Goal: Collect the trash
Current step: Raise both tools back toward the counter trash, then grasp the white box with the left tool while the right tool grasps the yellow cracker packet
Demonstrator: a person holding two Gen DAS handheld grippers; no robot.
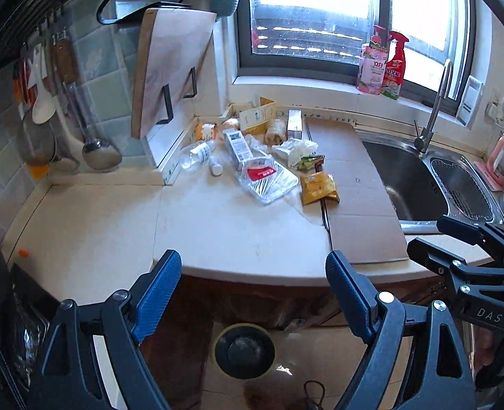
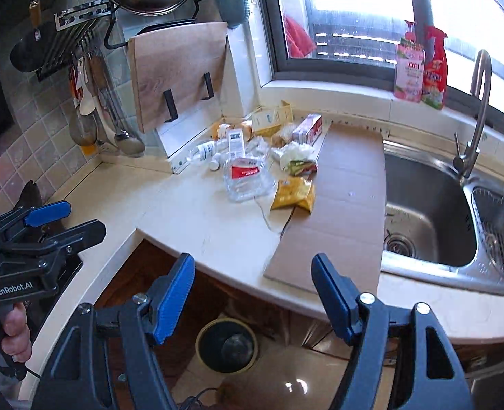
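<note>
Blue-padded and wide open with nothing held, your left gripper [image 1: 253,290] and right gripper [image 2: 252,294] hang off the worktop's [image 1: 218,225] front edge, since the trash pile [image 1: 262,157] sits toward its back edge, above the floor bin [image 2: 226,345].

Glossy steel sink [image 2: 426,218], matt cardboard sheet [image 2: 337,212], wooden cutting board [image 2: 180,68], crinkly clear plastic tray [image 1: 267,179].

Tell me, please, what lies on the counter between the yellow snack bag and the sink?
Only bare cardboard sheet lies between the yellow snack bag and the sink; the right wrist view shows it best.
</note>
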